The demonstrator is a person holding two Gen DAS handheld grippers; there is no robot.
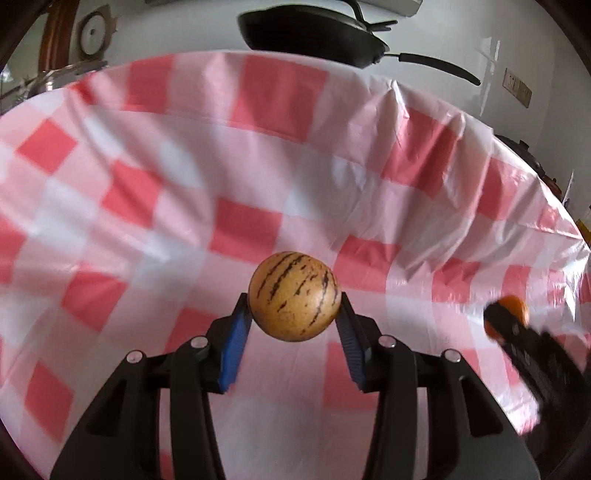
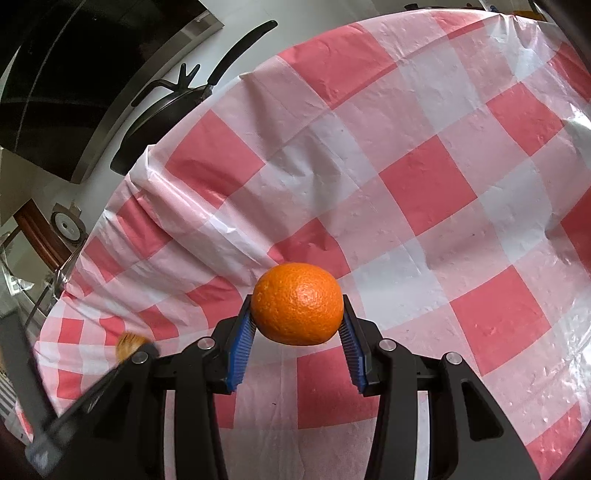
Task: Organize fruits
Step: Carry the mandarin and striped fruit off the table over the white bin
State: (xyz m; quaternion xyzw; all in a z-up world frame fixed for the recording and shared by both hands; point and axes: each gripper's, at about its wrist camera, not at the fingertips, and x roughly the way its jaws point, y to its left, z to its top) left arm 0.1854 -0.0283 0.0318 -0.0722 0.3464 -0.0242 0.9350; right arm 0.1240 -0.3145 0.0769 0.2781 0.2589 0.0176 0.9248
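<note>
My left gripper is shut on a tan fruit with dark stripes and holds it above the red-and-white checked tablecloth. My right gripper is shut on an orange, also held above the cloth. In the left wrist view the right gripper with the orange shows blurred at the right edge. In the right wrist view the striped fruit shows blurred at the lower left.
A black frying pan stands beyond the table's far edge; it also shows in the right wrist view. A round dial object sits at the back left. The cloth is wrinkled near its far edge.
</note>
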